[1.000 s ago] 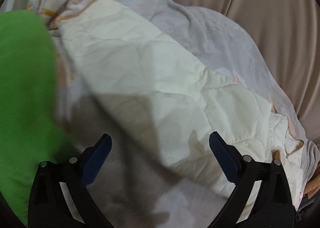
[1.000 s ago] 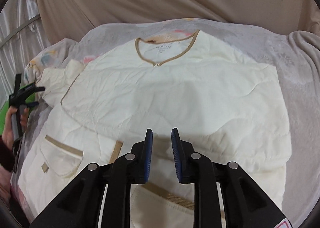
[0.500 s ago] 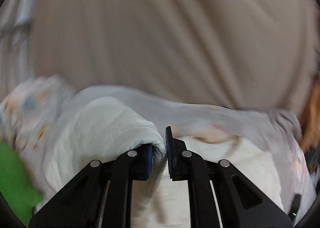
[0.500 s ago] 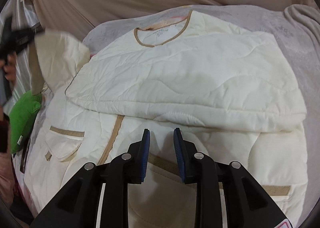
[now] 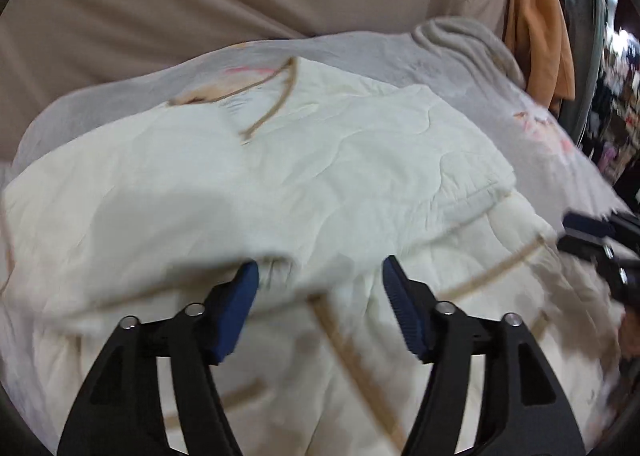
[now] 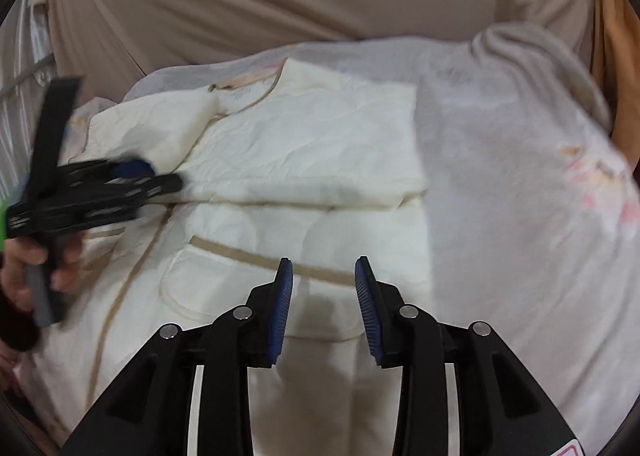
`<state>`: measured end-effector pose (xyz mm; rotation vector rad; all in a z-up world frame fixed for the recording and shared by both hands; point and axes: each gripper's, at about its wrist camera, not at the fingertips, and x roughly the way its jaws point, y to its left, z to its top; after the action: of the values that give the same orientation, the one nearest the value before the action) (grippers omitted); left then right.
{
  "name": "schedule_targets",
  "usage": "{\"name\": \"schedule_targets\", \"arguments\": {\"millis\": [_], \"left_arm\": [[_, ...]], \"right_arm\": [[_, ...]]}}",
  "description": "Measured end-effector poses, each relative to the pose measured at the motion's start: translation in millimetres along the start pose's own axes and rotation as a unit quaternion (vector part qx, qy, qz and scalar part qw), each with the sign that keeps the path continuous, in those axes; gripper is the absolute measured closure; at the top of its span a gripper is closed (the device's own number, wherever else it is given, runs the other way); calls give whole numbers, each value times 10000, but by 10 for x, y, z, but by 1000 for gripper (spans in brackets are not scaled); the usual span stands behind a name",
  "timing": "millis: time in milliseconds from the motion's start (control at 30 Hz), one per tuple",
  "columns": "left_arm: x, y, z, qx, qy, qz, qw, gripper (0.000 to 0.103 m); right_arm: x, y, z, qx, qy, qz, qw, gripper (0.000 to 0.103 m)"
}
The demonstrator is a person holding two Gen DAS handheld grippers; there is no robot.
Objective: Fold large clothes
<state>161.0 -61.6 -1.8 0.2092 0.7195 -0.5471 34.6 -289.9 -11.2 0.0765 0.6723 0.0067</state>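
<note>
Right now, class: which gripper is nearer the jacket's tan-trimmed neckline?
Left. The left gripper hovers over the jacket just below its neckline; the right gripper hangs lower, above the pocket.

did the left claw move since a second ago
Yes. In the right wrist view the left claw has swung in from the left edge over the cream jacket, toward its collar. Its jaws are opening, empty.

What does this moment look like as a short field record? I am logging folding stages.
garment: cream quilted jacket with tan trim, both sleeves folded across its front
surface: pale grey printed blanket
left hand-held gripper: jaws opening, nothing between them
right hand-held gripper: jaws opening, empty, over the tan-edged pocket
</note>
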Motion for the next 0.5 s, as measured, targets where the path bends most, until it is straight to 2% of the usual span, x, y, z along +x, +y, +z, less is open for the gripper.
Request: {"name": "schedule_targets", "arguments": {"millis": [133,267,333,400,500], "left_arm": [[-423,496,-288,-480,-168,565,9971,36],[-543,1146,-533,-1213,20,1285,9843,36],[-503,1382,-624,-1387,124,1664,9762,36],[-449,1535,-700,-1470,203,1830,9718,36],[-374,1748,-821,-1726,302,1893,9662,36]], "right_arm": [[52,496,412,-790,-348,390,9955,60],[276,1345,778,-1696,-507,873,9803,55],[439,1829,909,-2135,-443,1166,9689,53],[671,2317,1001,-2501,-288,1442,9570,50],[1055,2875,1006,-2934,82,1577,9428,49]]}}
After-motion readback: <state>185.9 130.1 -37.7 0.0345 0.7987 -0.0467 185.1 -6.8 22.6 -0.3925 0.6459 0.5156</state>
